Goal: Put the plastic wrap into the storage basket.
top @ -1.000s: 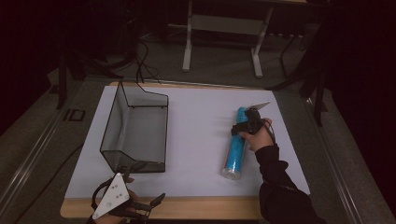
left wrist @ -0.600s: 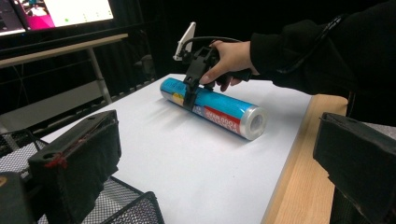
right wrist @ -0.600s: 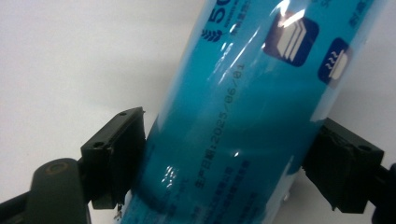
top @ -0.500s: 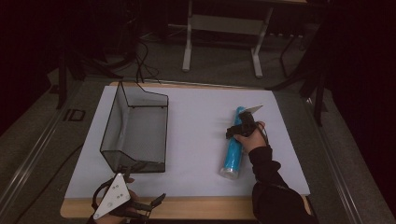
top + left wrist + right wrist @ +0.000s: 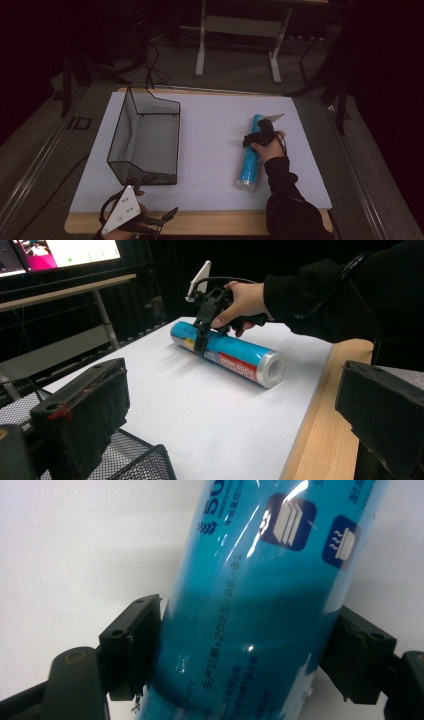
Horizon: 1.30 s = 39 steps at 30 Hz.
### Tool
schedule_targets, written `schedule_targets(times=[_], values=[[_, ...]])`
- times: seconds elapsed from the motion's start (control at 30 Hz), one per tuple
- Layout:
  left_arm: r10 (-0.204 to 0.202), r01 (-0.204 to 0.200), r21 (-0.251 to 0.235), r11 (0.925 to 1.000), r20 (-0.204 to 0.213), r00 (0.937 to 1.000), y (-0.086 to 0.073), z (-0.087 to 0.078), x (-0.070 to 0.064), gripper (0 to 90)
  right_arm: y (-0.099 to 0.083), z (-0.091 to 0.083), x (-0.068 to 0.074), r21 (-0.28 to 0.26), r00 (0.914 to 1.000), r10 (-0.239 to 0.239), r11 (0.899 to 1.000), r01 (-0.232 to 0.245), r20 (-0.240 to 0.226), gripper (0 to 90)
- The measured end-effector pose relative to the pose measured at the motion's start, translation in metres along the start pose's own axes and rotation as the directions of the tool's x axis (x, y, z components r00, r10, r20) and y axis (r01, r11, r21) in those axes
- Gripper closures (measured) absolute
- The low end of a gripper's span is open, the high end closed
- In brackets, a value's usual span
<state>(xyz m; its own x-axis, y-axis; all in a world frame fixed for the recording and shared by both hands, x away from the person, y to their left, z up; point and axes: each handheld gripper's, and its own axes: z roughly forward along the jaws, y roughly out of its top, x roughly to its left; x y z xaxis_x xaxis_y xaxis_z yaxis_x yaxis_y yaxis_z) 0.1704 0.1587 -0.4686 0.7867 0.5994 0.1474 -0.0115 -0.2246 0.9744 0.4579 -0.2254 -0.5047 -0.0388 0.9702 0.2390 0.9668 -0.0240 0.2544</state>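
In the high view, a white mat covers the table, with a black wire-mesh basket left of centre and a blue cylindrical roll lying on its side right of centre, well apart from the basket. The right gripper sits over the upper half of the roll, the person's hand behind it, while the left gripper rests at the bottom left edge of the frame, near the basket's near corner, its jaws spread with nothing between them. In the left gripper view, those two black jaws rise wide apart at lower left and lower right; beyond them, in the upper middle, the roll lies flat on the mat with the right gripper straddling it, and a corner of the basket shows at the bottom. In the right gripper view, the roll runs up through the middle of the frame and the right gripper has a jaw against each side of it, pinching the shiny wrapper. Judging from this, the grasp looks made but the roll is not lifted; if the basket is the goal, carrying it there and releasing are both left.
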Motion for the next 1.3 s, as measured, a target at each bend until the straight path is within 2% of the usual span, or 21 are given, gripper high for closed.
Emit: schedule_targets(times=[0.07,0.13,0.27,0.33,0.47,0.67,0.87,1.03,1.17,1.3], values=[[0.002,-0.002,0.002,1.0000,-0.001,1.0000,0.000,0.000,0.000,1.5,0.000,0.000,0.002,-0.003,0.9999,-0.008,1.000,0.008,0.010,23.6],[0.000,0.000,0.001,1.0000,-0.001,1.0000,0.000,0.000,0.000,1.5,-0.001,0.000,0.006,0.000,0.9991,-0.036,0.999,0.036,0.020,24.0],[0.001,-0.001,0.002,1.0000,-0.002,1.0000,0.000,0.000,0.001,1.5,0.000,0.001,0.013,0.017,0.9954,-0.085,0.996,0.084,0.045,25.7],[0.001,-0.001,0.000,1.0000,-0.002,1.0000,0.000,0.000,0.001,1.5,0.001,0.000,0.015,0.036,0.9945,-0.093,0.995,0.092,0.047,27.2],[0.001,-0.001,0.000,1.0000,-0.004,1.0000,0.000,0.000,0.001,1.5,0.003,-0.002,0.016,0.060,0.9957,-0.092,0.994,0.092,0.004,30.4],[0.003,-0.003,0.003,1.0000,-0.006,1.0000,0.000,0.000,0.002,1.5,0.005,-0.002,0.022,0.073,0.9931,-0.114,0.991,0.116,-0.026,31.1],[0.004,-0.003,0.004,1.0000,-0.008,1.0000,0.000,0.000,0.002,1.5,0.009,-0.012,0.029,0.052,0.9904,-0.122,0.991,0.125,-0.066,31.5],[0.002,-0.002,0.003,1.0000,-0.008,1.0000,0.000,0.001,0.002,1.5,0.012,-0.025,0.035,0.014,0.9873,-0.143,0.989,0.145,-0.069,31.6],[0.002,-0.002,0.005,1.0000,-0.007,1.0000,0.000,0.001,0.002,1.5,0.016,-0.039,0.042,-0.016,0.9835,-0.162,0.987,0.161,-0.080,31.8],[0.001,-0.001,0.004,1.0000,-0.007,1.0000,0.000,0.001,0.002,1.5,0.019,-0.055,0.050,-0.061,0.9768,-0.197,0.979,0.193,-0.083,31.9]])
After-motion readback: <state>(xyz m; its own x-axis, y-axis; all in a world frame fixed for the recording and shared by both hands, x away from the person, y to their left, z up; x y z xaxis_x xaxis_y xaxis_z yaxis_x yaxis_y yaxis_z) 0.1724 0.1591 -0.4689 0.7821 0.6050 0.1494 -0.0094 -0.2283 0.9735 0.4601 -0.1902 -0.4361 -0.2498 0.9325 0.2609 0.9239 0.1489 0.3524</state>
